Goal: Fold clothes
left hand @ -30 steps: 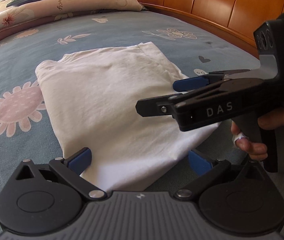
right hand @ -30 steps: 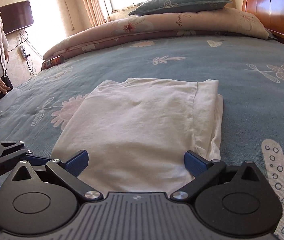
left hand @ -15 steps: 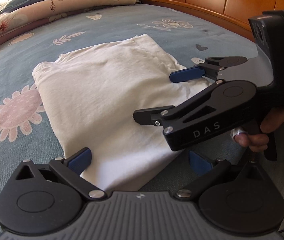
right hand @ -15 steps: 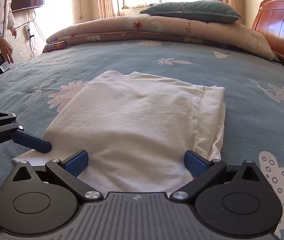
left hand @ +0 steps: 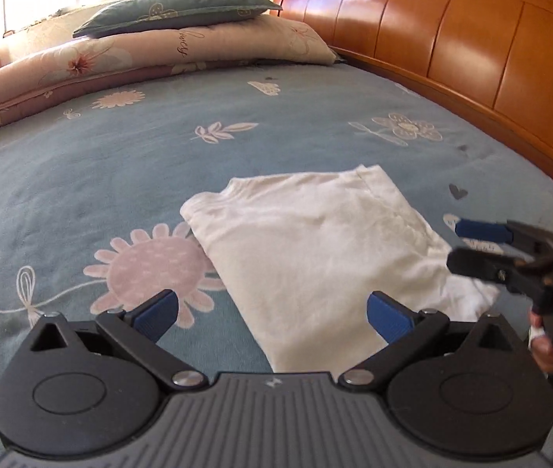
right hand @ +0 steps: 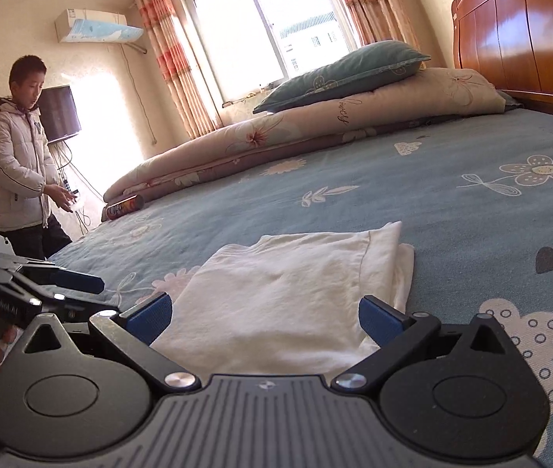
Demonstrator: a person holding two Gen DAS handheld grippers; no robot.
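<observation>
White shirt folded flat on blue bedspread, just ahead of both tools. Left gripper and right gripper spread wide, empty — careless pinch grabs one layer only, fold slides apart.

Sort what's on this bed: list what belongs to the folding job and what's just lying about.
For the job:
- folded white shirt
- left gripper, open, holding nothing
- right gripper, open, holding nothing

Just lying about:
- green pillow
- rolled floral quilt
- cylindrical can by the quilt's end
- blue bedspread under it all
</observation>
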